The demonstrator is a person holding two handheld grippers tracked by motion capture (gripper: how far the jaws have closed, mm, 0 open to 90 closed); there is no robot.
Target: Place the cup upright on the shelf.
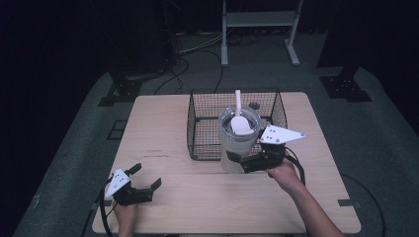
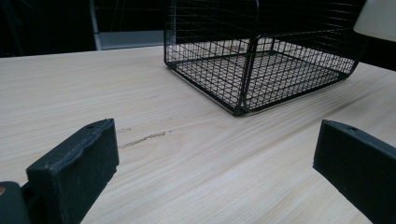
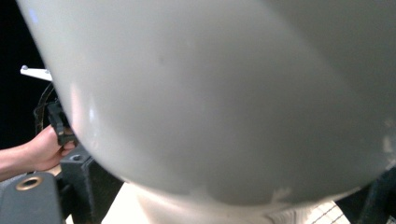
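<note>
The right gripper (image 1: 243, 163) has its fingers clamped around the lower body of a tall white tumbler (image 1: 238, 143), and the tumbler hangs at the near edge of the black wire basket (image 1: 200, 123), over its front wall; whether its base is touching the tabletop (image 1: 163, 123) or just clear of it, I cannot tell from above. In the right gripper view the tumbler's white wall (image 3: 224, 102) is pressed right up against the camera, smooth and glossy with soft highlights on it.

That shine says slippery to me: a hard, rigid shell that won't give under the fingers, so the grip depends on squeeze rather than bite. It looks tall and top-heavy too, with a clear lid and a pale spatula-like utensil (image 1: 239, 116) standing up out of the mouth, its handle leaning toward the far side. Tilt it and that utensil may well shift or tip out. Low on the body, where the hold is now, the cup could swing; a grip nearer the middle would steady it better.

The left gripper (image 1: 141, 183) rests low at the near left of the tabletop, fingers spread wide apart, nothing between them, aimed across bare wood at the basket's corner (image 2: 243, 88).
</note>
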